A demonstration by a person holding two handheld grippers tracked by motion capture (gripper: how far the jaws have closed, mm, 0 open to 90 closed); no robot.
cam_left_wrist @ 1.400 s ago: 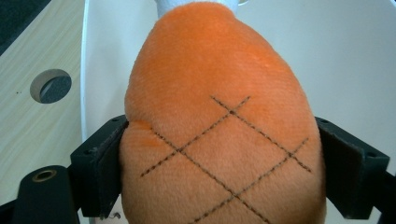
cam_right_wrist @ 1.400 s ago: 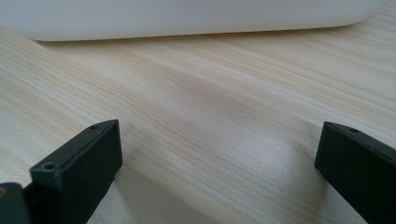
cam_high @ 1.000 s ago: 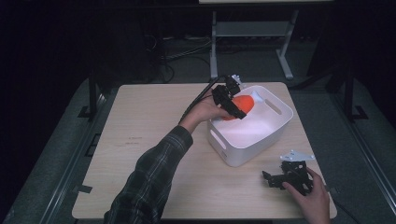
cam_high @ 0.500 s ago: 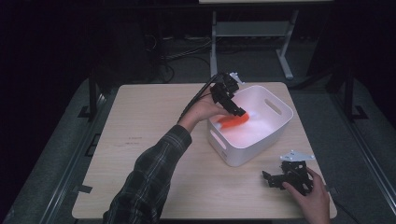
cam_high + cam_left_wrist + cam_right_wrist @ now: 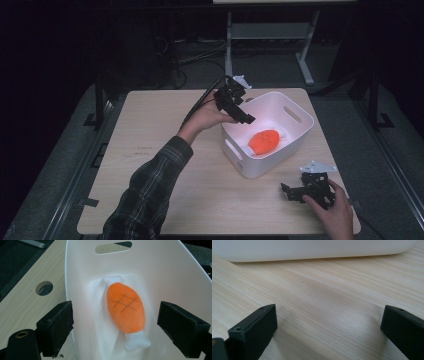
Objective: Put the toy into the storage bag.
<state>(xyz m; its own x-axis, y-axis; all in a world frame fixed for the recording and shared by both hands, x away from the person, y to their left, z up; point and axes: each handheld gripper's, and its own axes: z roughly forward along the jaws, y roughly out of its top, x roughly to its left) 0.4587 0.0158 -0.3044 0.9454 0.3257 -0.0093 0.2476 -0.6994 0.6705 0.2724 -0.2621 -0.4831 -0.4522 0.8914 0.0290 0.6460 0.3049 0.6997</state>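
We see a wooden table (image 5: 165, 165) carrying a white bin (image 5: 295, 135). Our left gripper (image 5: 239, 107) hangs over the bin's near-left rim, jaws spread wide and empty. Directly beneath and ahead of it, between its jaws in the left gripper view, an orange plush drumstick (image 5: 126, 307) lies flat on the bin floor. Our right gripper (image 5: 295, 192) rests low on the table, released, jaws wide apart, with the bin's wall just ahead of it.
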